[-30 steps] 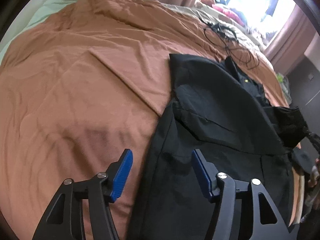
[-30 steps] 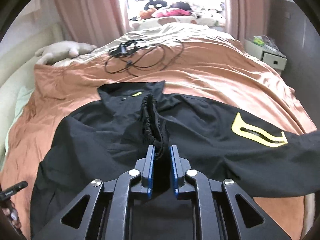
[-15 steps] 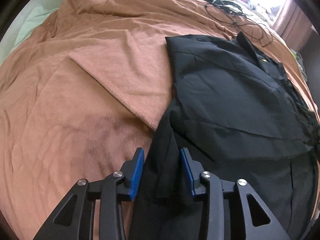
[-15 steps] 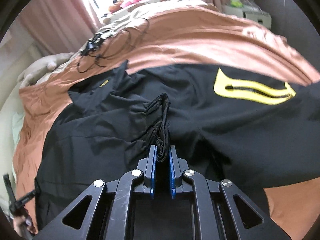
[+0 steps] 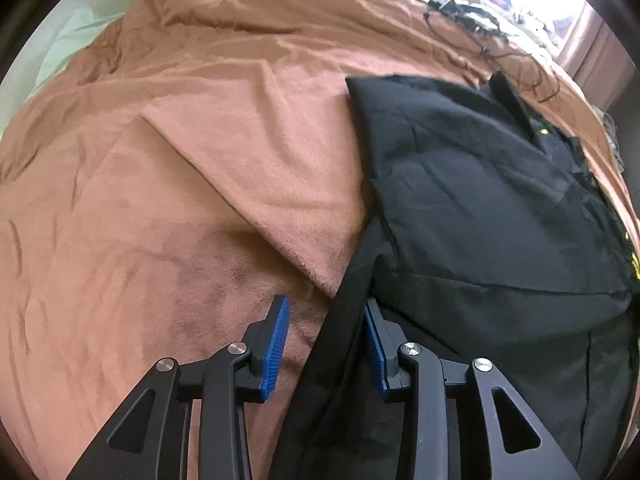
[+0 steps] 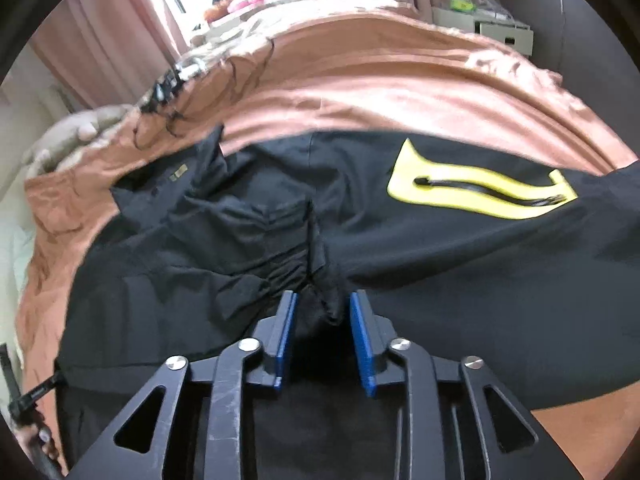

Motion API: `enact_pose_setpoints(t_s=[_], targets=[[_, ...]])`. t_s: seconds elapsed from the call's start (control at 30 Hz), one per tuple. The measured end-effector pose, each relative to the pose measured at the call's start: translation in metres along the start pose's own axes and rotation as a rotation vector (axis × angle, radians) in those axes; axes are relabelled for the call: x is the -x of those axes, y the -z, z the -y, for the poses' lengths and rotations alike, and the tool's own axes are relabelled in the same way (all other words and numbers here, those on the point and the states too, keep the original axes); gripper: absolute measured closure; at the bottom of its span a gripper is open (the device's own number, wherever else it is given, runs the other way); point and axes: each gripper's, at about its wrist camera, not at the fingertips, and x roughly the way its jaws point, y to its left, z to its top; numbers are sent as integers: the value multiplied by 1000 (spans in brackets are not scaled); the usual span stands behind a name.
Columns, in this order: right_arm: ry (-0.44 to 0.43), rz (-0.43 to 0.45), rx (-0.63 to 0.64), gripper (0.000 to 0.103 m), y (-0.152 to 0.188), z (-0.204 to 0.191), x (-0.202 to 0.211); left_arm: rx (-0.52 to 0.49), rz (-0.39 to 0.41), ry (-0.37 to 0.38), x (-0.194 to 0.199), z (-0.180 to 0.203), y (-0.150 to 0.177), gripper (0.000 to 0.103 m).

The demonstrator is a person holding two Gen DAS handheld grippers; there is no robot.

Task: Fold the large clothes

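Black jacket [image 5: 480,200] on bed [image 5: 160,200]: edge between parted left tool [image 5: 326,320]; right tool [image 6: 322,312] parted around bunched cuff, lower centre.

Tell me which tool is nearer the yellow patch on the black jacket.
Right. The right tool sits at the jacket's bunched middle, with the yellow patch just ahead to its right; the left tool is at the opposite edge.

I see a rust-brown blanket [image 5: 180,200] covering the bed, one corner folded back on itself. Toward the far end a tangle of black cables [image 6: 168,92] lies on it. Pink curtains [image 6: 100,40] frame a bright window. To my far right stands a white nightstand [image 6: 504,30]; a grey plush toy [image 6: 72,132] rests at left.
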Motion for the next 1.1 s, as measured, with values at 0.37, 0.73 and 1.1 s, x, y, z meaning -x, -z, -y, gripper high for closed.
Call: enact_pose_setpoints(t_s=[0.37, 0.73, 1.1], targets=[[69, 123, -91, 41, 17, 81, 105, 6, 78, 83, 49, 7, 2, 45], [131, 240, -311, 41, 38, 191, 192, -37, 134, 158, 83, 50, 9, 22], [92, 246, -526, 41, 46, 279, 193, -62, 131, 172, 93, 77, 21, 22]])
